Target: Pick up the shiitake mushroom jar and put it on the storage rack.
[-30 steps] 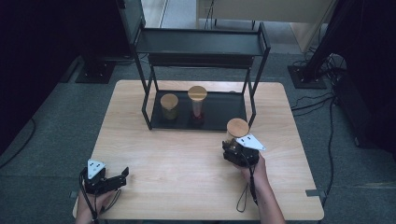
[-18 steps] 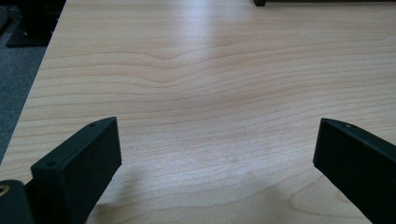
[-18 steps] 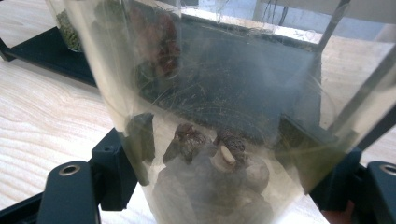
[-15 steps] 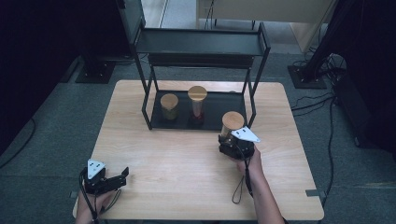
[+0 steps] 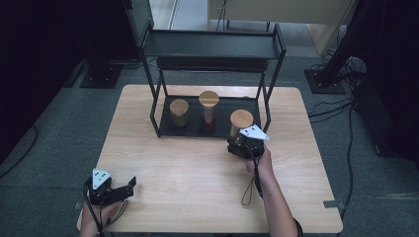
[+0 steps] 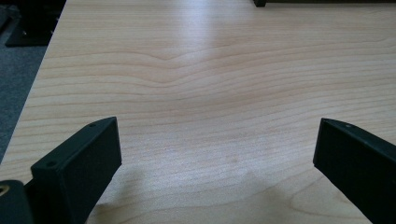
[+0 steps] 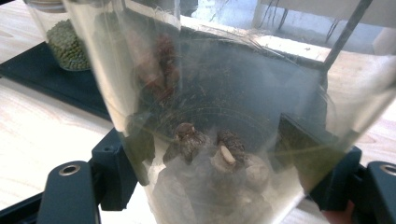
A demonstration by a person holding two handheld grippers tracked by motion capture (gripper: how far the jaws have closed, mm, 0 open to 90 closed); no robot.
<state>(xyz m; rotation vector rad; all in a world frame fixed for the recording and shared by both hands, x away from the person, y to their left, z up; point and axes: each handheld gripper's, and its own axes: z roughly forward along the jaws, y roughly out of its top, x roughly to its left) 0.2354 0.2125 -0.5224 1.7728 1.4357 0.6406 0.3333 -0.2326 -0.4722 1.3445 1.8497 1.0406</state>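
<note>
the right tool [image 5: 240, 139] was clamped on a clear glass jar with a round wooden lid [image 5: 241, 120], at the front right edge of the black metal rack's lower tray [image 5: 222, 132], centre of the frame. two like jars [image 5: 179, 112] stood on that tray; setting this one down seemed left. the left tool [image 5: 129, 185] sat wide and empty, lower left on the pale wooden bench [image 5: 197, 182].

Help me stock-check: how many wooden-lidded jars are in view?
3. Two stand on the black rack's bottom shelf: the left jar and the taller middle jar. The third jar is held in the right claw at the shelf's front edge.
</note>
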